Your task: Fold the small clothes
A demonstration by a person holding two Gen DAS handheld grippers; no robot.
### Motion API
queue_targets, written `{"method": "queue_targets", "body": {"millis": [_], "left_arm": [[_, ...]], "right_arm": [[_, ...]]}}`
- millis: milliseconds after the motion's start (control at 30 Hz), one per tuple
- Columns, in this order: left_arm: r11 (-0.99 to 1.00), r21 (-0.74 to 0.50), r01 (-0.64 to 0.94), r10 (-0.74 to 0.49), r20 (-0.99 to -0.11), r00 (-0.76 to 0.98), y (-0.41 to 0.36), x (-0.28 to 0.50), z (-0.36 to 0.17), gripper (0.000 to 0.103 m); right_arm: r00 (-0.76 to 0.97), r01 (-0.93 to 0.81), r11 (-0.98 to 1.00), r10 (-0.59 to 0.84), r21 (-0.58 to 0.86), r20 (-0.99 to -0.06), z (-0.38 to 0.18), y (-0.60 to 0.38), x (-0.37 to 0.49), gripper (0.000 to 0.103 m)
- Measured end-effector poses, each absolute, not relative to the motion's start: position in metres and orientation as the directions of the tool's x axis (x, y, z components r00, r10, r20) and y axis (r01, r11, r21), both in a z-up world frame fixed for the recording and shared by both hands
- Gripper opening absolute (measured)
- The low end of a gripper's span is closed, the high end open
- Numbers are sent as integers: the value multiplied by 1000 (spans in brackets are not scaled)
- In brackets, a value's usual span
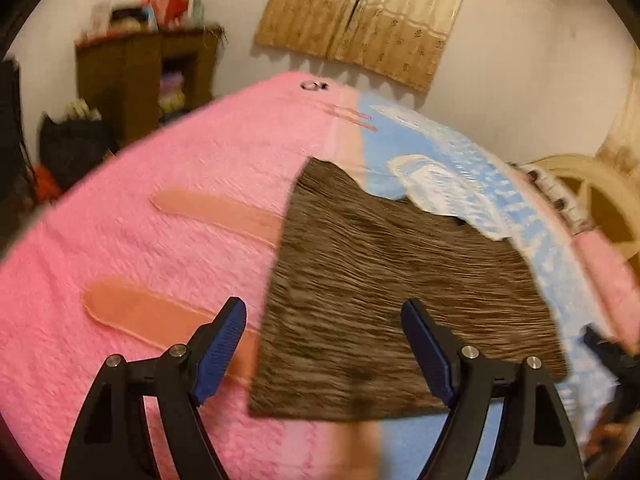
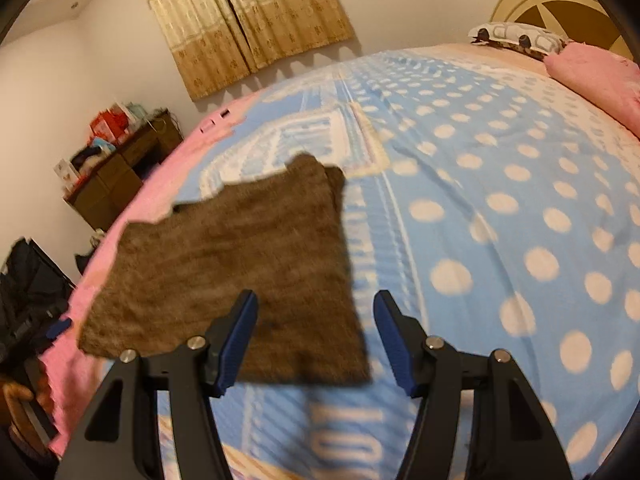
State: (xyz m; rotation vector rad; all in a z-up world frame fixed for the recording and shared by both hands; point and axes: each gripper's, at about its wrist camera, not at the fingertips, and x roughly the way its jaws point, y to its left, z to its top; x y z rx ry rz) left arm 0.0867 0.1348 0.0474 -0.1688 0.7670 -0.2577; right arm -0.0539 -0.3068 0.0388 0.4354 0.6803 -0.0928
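A small brown ribbed garment (image 1: 392, 300) lies flat on the bed, across the seam between the pink towel and the blue sheet. It also shows in the right wrist view (image 2: 236, 276), folded into a rough rectangle. My left gripper (image 1: 324, 352) is open and empty, just above the garment's near left edge. My right gripper (image 2: 316, 340) is open and empty, over the garment's near right corner. The right gripper's tip also shows at the right edge of the left wrist view (image 1: 612, 356).
A pink towel (image 1: 140, 240) covers the left of the bed, a blue dotted sheet (image 2: 500, 200) the right. A pink pillow (image 2: 596, 76) lies by the headboard (image 2: 560, 0). A wooden cabinet (image 1: 136, 80) and dark bags (image 1: 72, 148) stand beyond the bed's left side. Curtains (image 2: 248, 20) hang behind.
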Motion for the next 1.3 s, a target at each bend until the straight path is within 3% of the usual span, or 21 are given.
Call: {"method": "queue_targets", "body": {"millis": [100,200,267,433,667,767,867,900,1033,1067,1200,1300], "left_arm": [[966,-237,105,-245,-695,676,145,90,31,80],[940,-339,49,-292,-720,629,161,87,8,80],[921,-387,50,-317,-668,673,165,76,6,80],[926,-370,81,-325,-666,671,159,71,6,81],[883,-465,70,-375,-605,703,169,66,-2,84],[911,-405,81,-343,-631,696,154,70,3,86],[883,-460,89,-384,-601,701,156,69,2,86],[872,-481,93,-401,-590,701,160,69,1,85],[841,-534,90,-437,-571,695,170,71,-4,53],[836,-541,94,-446,-570,690,171,72,-5,52],[825,-554,110,-468,-562,682,172,75,-6,50],[828,-551,105,-464,-568,679,171,77,-6,47]], "right_arm": [[785,180,909,97,375,-612,42,-291,-47,65],[772,137,917,138,374,-620,35,-268,-41,69],[756,112,925,158,363,-636,30,-252,-35,69],[747,40,926,222,376,-626,40,-219,-2,69],[723,-120,908,357,401,-592,62,-141,94,74],[683,-166,907,389,387,-619,53,-104,137,76],[626,-198,921,382,335,-679,36,-65,177,76],[610,-207,925,376,317,-698,30,-53,189,76],[579,-227,929,370,292,-726,16,-22,212,76],[578,-229,931,365,284,-730,15,-17,215,76],[547,-249,955,278,163,-789,-4,8,228,93],[549,-296,954,206,42,-810,-9,20,224,97]]}}
